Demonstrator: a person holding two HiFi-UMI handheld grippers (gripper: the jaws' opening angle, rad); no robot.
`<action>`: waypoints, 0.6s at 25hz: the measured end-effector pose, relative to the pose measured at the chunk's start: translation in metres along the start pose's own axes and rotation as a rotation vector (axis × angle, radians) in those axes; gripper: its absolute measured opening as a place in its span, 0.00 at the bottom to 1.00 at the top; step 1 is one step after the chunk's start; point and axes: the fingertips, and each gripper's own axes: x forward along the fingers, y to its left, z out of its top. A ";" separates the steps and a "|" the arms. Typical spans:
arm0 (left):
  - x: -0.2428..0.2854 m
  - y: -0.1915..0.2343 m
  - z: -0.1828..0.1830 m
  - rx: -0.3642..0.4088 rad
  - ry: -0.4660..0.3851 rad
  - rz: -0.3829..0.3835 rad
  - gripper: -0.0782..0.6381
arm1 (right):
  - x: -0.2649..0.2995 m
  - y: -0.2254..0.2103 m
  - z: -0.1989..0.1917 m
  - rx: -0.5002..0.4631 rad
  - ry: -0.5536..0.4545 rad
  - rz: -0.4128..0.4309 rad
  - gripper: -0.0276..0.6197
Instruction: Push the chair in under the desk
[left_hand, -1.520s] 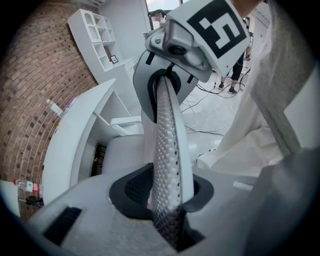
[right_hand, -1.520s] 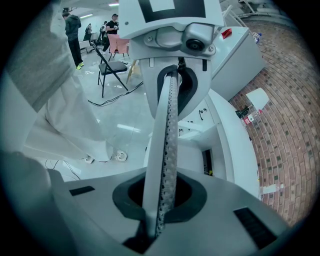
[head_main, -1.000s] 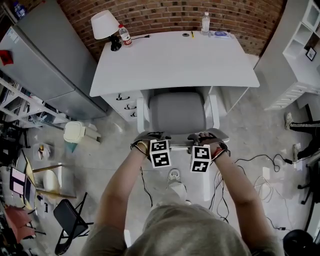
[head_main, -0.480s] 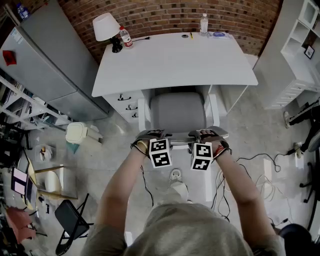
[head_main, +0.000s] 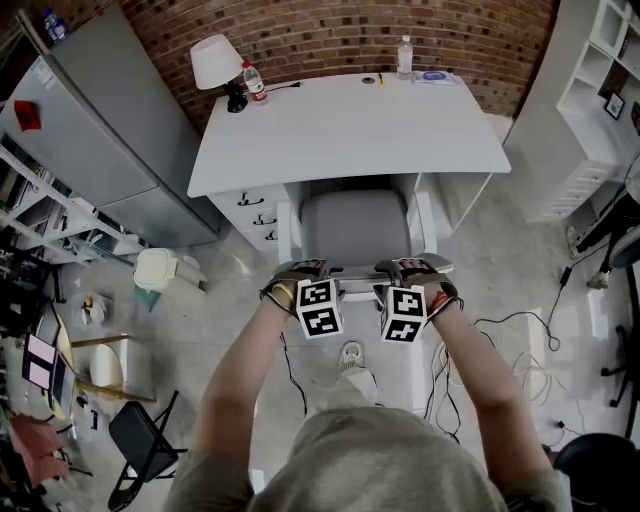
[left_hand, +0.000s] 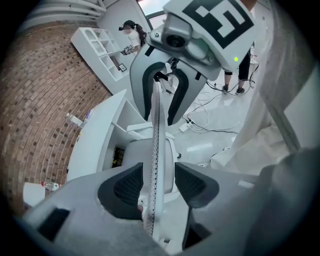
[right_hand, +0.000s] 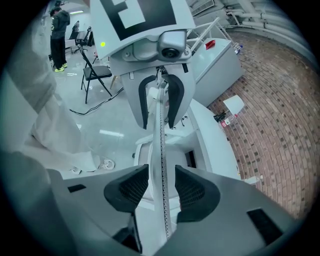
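Slid slightly deeper than a second ago, the chair (head_main: 355, 225) sits partly under the desk (head_main: 350, 120), more pushing likely left, with the left gripper (head_main: 308, 280) and right gripper (head_main: 405, 278) spread loosely astride its backrest rim.

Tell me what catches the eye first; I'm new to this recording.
A gray chair sits half tucked under a white desk against a brick wall, in the middle of the head view. Nearer the person, the left gripper and right gripper each straddle the chair's thin back edge, jaws apart.

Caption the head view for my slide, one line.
The left gripper and right gripper, jaws open, straddle the chair back; its seat sits partly under the desk.
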 end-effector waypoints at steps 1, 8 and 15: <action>-0.001 -0.001 0.001 0.002 -0.001 0.004 0.37 | -0.002 0.000 0.000 0.003 -0.003 -0.007 0.27; -0.015 -0.007 0.013 -0.005 -0.019 0.037 0.37 | -0.020 0.002 0.006 0.015 -0.023 -0.053 0.27; -0.029 -0.015 0.022 -0.057 -0.064 0.070 0.37 | -0.035 0.006 0.011 0.079 -0.055 -0.079 0.23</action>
